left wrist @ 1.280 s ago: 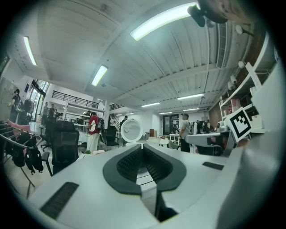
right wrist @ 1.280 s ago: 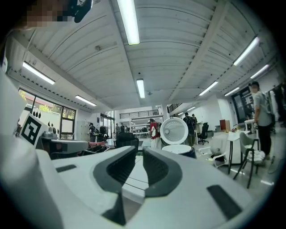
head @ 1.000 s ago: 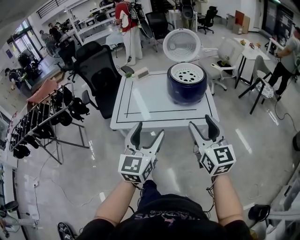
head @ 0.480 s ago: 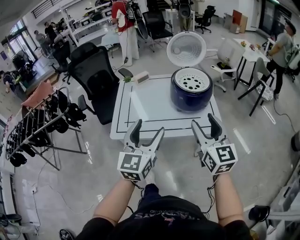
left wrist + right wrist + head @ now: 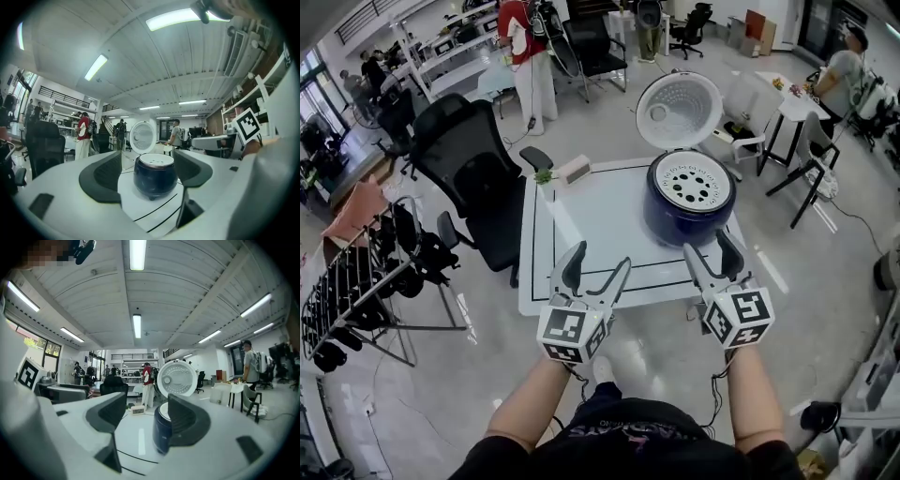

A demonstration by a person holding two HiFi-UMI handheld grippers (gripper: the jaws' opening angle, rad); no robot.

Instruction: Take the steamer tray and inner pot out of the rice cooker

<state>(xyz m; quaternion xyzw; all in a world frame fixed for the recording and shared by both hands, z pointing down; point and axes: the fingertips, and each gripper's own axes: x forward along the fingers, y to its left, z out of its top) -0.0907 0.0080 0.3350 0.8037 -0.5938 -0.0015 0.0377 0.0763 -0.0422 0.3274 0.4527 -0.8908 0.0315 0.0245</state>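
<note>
Jaws spread wide on both tools, with nothing between either pair: the left gripper (image 5: 598, 261) and the right gripper (image 5: 706, 246) hung side by side in front of the person, over the floor (image 5: 652, 352) just short of the near edge of the white worktop (image 5: 591, 230), touching nothing. From the left gripper view, the dark blue rice cooker (image 5: 686, 214) sat framed in the gap between the jaws, well ahead of them; from the right gripper view it was half covered by the right-hand jaw. The cooker stood on the right part of the worktop, inside the black line drawn round it, its round lid (image 5: 679, 110) upright behind the body. The white steamer tray (image 5: 695, 186), full of holes, lay seated in the cooker's mouth, so the inner pot beneath it could not be seen. Near the far left corner of the worktop lay a small white box (image 5: 573, 170). A black office chair (image 5: 473, 164) was close beside the worktop's left side, a rack (image 5: 370, 281) hung with dark things stood further left, and a person in a red top (image 5: 523, 42) stood beyond the far end
</note>
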